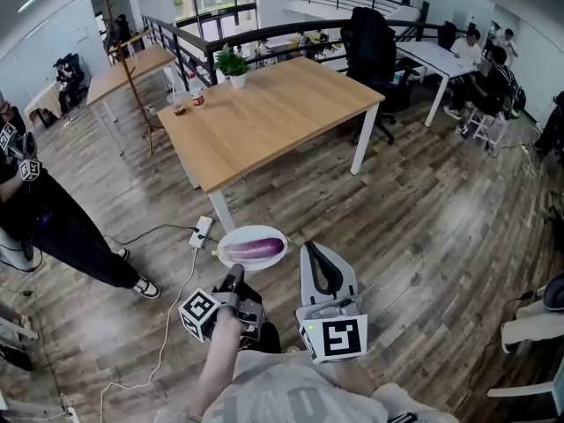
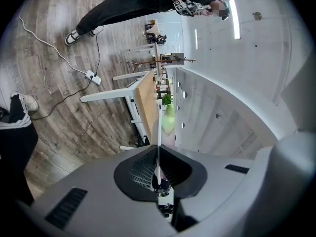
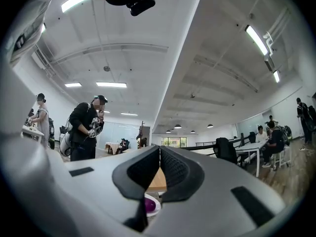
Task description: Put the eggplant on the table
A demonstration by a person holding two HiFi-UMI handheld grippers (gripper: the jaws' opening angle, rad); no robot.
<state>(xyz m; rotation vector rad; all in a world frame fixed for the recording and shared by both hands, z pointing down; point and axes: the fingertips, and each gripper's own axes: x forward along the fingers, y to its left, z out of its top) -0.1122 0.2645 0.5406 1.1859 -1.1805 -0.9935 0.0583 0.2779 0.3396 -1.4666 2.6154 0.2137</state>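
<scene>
A purple eggplant (image 1: 256, 249) lies on a white plate (image 1: 231, 236) that hangs in the air over the wooden floor, short of the near corner of a light wooden table (image 1: 264, 117). My left gripper (image 1: 233, 279) is shut on the plate's near rim, and the rim (image 2: 158, 149) shows edge-on between its jaws (image 2: 159, 177). My right gripper (image 1: 314, 249) sits just right of the plate, shut and empty, its jaws together (image 3: 159, 154). Below its jaws, the right gripper view catches the eggplant (image 3: 149, 204), the plate (image 3: 158, 205) and the table (image 3: 157, 180).
On the table's far end stand a potted plant (image 1: 233, 64), a cup (image 1: 180, 103) and a bottle (image 1: 196, 96). A power strip (image 1: 202, 232) with cables lies on the floor by the table leg. A person (image 1: 53, 223) stands at the left. A black office chair (image 1: 372, 47) is beyond the table.
</scene>
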